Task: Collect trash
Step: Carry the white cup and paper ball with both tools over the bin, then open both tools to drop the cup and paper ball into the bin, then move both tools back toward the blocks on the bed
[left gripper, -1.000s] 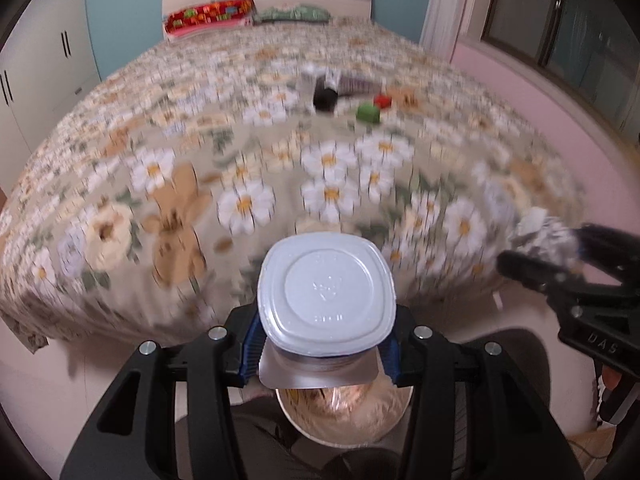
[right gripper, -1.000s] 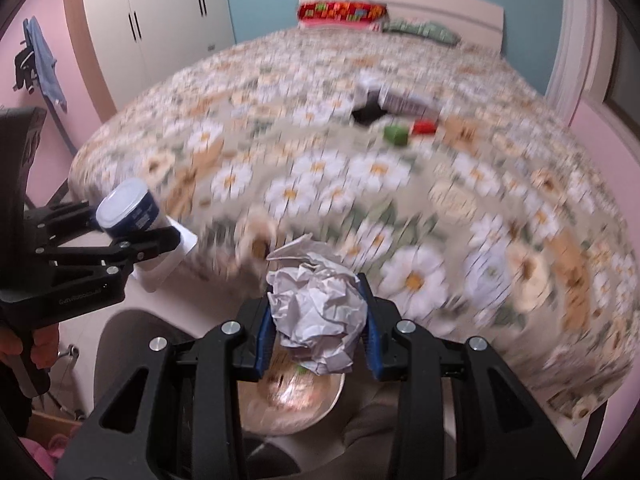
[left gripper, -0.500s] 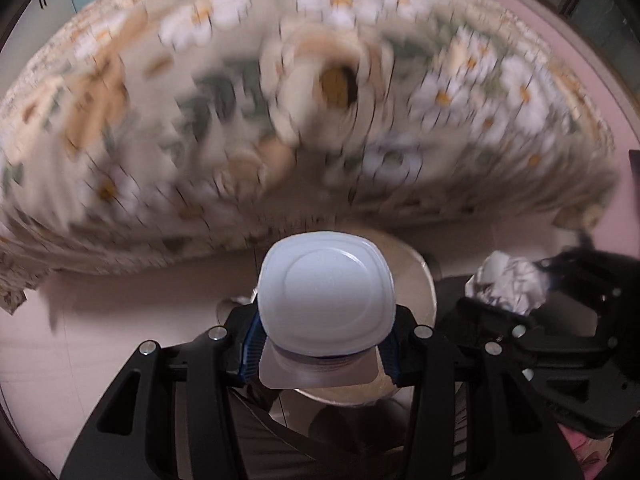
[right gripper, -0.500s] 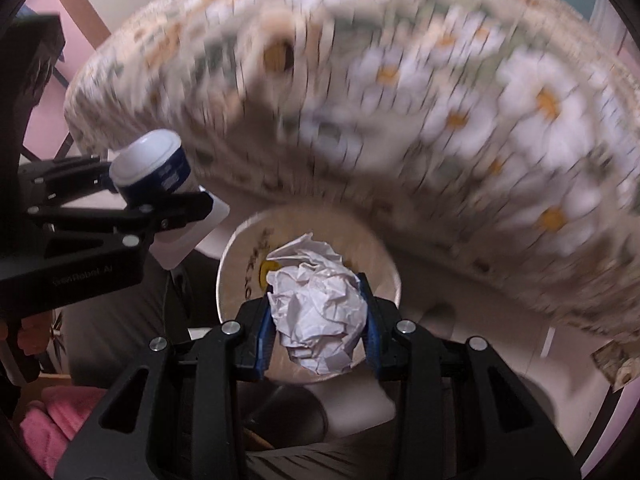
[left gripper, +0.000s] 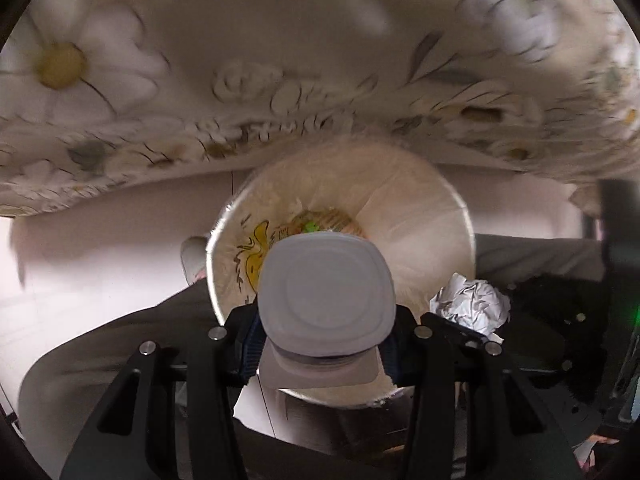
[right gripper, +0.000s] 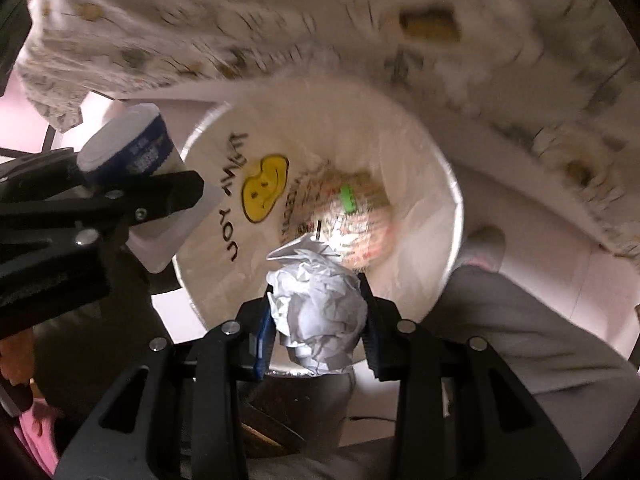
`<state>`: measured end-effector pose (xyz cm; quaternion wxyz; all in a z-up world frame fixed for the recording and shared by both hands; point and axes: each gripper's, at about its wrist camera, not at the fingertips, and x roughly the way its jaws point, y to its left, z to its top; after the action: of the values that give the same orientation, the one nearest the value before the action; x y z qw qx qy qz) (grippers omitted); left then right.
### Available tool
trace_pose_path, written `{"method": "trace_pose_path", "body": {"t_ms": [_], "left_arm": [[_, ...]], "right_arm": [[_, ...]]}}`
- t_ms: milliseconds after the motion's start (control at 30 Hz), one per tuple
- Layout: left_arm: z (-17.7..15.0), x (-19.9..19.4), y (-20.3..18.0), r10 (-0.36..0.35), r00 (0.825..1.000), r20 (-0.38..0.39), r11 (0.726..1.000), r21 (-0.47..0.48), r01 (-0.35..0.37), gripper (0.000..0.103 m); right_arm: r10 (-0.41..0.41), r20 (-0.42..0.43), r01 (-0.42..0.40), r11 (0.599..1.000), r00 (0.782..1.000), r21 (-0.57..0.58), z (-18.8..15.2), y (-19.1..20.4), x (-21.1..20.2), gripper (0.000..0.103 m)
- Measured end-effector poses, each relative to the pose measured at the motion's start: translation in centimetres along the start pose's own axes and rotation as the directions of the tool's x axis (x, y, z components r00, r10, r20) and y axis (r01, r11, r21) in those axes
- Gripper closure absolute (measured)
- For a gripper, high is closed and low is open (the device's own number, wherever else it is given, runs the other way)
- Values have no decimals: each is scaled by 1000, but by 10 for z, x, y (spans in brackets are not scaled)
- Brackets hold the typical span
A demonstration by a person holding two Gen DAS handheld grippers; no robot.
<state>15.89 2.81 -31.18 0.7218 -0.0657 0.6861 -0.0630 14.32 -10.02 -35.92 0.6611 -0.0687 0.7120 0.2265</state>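
Observation:
A white plastic cup (left gripper: 326, 304) with a blue label sits bottom-up between the pads of my left gripper (left gripper: 320, 344), which is shut on it. Directly under it is a round trash bin (left gripper: 424, 216) lined with a white bag bearing a yellow smiley; printed wrappers lie at its bottom. My right gripper (right gripper: 318, 330) is shut on a crumpled white paper ball (right gripper: 320, 312) above the bin's (right gripper: 416, 160) near side. Each view shows the other hand: the paper ball (left gripper: 472, 306) to the right, the cup (right gripper: 132, 152) in the left gripper (right gripper: 152, 200) at the bin's left rim.
The daisy-print bedspread (left gripper: 280, 80) hangs just beyond the bin (right gripper: 480, 40). A person's grey trouser legs (right gripper: 520, 320) and a slippered foot (right gripper: 486, 240) flank the bin on pale floor (left gripper: 100, 248). Something pink (right gripper: 36, 436) lies at the lower left.
Both grippers have dropped from above the bed and tipped downward, still holding the cup and the paper ball. The bed top has left view; the bin now fills the middle.

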Motion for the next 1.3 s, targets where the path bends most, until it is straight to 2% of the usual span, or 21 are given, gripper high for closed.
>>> {"method": "trace_pose_path", "body": {"t_ms": [233,567,767,833,867,900,933,1100,1300], "left_arm": [[4,42,6,-53,995,-89,998,-50,49,53],[6,95,14,-66,980,-187,995,-86,51,53],[11,108,9,-52,976,-210,996,-78,36,52],[13,113,8,-54,973,-223,996,-85,36,51],[13,112,10,-57,972,-228,995,-89,38,50],[13,113,11,-53,972,-230,995,-93,33,46],[13,114,13,-48,972,-228,995,-95,27,40],[14,123,13,-51,974,-222,994,-104,29,38],[16,115,13,-46,973,-226,995,-98,24,38]], "right_arm": [[19,-93,-15,999,995,42,6,-10,41,65],[-20,-145,20,1000,989,-6,10,-5,68,64],[-32,-166,29,999,986,-17,11,-4,80,64],[-37,-177,35,999,983,-17,12,-3,82,60],[-42,-183,40,999,982,-16,13,-3,83,55],[-47,-185,46,999,982,-14,13,-4,85,48],[-50,-184,49,999,982,-9,13,-4,84,47],[-37,-179,37,999,983,-2,14,-5,81,47],[-37,-173,38,999,984,-1,14,-6,83,47]]}}
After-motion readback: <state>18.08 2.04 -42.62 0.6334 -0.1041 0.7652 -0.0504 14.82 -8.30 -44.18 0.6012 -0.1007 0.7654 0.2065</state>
